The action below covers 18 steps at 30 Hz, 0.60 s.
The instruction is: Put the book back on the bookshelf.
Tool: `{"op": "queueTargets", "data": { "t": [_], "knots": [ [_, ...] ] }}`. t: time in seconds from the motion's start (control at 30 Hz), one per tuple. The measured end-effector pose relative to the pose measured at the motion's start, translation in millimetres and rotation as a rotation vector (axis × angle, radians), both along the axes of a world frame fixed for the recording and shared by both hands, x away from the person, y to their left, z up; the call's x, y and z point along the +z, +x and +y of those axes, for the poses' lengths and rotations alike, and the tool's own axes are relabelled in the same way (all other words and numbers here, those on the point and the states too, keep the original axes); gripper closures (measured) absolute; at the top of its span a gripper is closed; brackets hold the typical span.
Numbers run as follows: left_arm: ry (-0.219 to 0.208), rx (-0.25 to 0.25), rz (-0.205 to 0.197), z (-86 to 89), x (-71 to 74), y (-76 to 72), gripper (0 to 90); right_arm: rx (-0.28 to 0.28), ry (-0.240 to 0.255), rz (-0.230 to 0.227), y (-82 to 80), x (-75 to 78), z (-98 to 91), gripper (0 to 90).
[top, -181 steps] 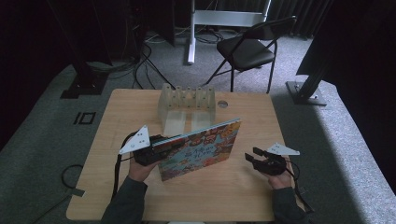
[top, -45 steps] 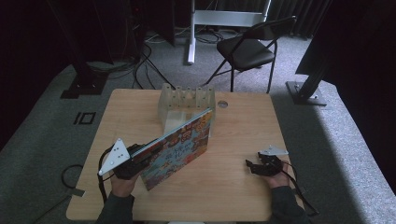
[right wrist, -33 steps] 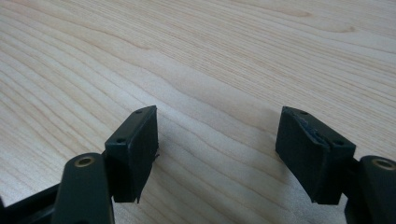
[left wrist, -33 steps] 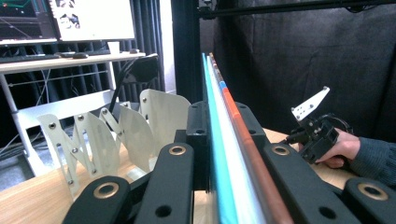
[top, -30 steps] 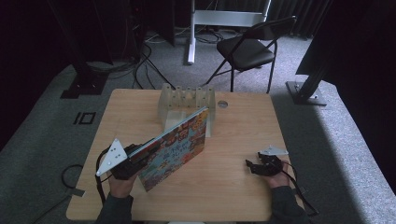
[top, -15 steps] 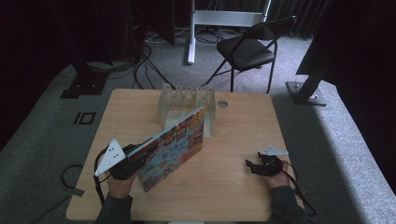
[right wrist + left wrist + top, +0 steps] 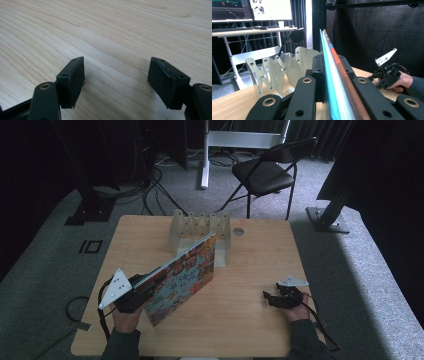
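A thin picture book [image 7: 186,276] with a colourful cover stands on edge, tilted, above the wooden table [image 7: 250,265]. My left gripper [image 7: 145,287] is shut on its near end, and the jaws clamp the book's edge [image 7: 329,75] in the left gripper view. The book's far corner reaches the pale slotted rack [image 7: 199,226] at the table's back. I cannot tell whether that corner sits in a slot. The rack's dividers [image 7: 279,68] stand left of the book. My right gripper [image 7: 270,298] rests low at the front right, open, with bare wood between its pads [image 7: 72,75].
A small round hole [image 7: 238,231] sits in the table right of the rack. Beyond the table stand a black folding chair [image 7: 265,172], a white desk frame [image 7: 240,140] and floor cables [image 7: 155,185]. The right hand and its gripper [image 7: 387,73] show past the book.
Since six seconds ago the left gripper has drawn back toward the front left, and the book has swung to point at the rack. Over the last second nothing has visibly moved.
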<state>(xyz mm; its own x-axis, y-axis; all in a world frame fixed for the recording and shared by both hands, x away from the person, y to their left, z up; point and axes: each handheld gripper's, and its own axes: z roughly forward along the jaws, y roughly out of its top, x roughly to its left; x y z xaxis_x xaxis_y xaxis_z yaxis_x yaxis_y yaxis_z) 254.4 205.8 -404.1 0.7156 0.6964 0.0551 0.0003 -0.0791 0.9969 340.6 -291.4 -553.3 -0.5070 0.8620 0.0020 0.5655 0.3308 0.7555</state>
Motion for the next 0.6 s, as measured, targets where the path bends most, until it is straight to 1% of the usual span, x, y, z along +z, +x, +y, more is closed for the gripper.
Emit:
{"op": "queueTargets", "data": {
  "t": [0.4,0.6],
  "knots": [
    [0.014,0.012,0.000,-1.5,4.9,-4.5,80.4,0.000,0.001,0.000,0.0,0.0,0.0,29.3],
    [0.010,0.026,0.006,-0.7,6.8,-5.8,80.5,0.000,0.001,0.000,0.0,0.0,0.0,29.3]
  ]
}}
